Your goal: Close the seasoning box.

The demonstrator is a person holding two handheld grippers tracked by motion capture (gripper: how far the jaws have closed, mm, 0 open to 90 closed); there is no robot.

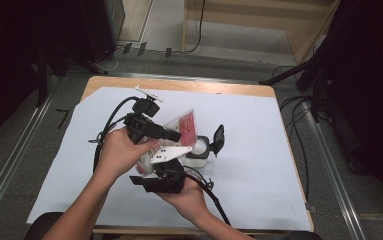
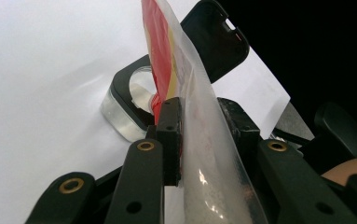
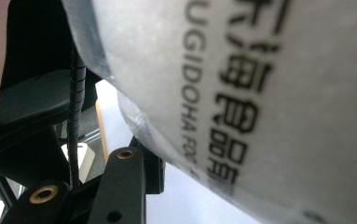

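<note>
We see the left gripper (image 2: 199, 135) closed tight on the clear plastic food bag (image 2: 199, 93), held above the open container (image 2: 129, 100) with black lid on the white sheet (image 1: 259, 150). For the right gripper (image 1: 166, 172), pressed against this bag, we cannot tell.

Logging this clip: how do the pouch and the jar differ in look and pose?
The pouch is a flat, flexible, translucent film with red print; the jar is rigid, clear and low, with a black rim. The pouch is held off the table, clamped in the left tool; the jar rests on the white sheet, its black lid flipped open. Both sit mid-table.
</note>
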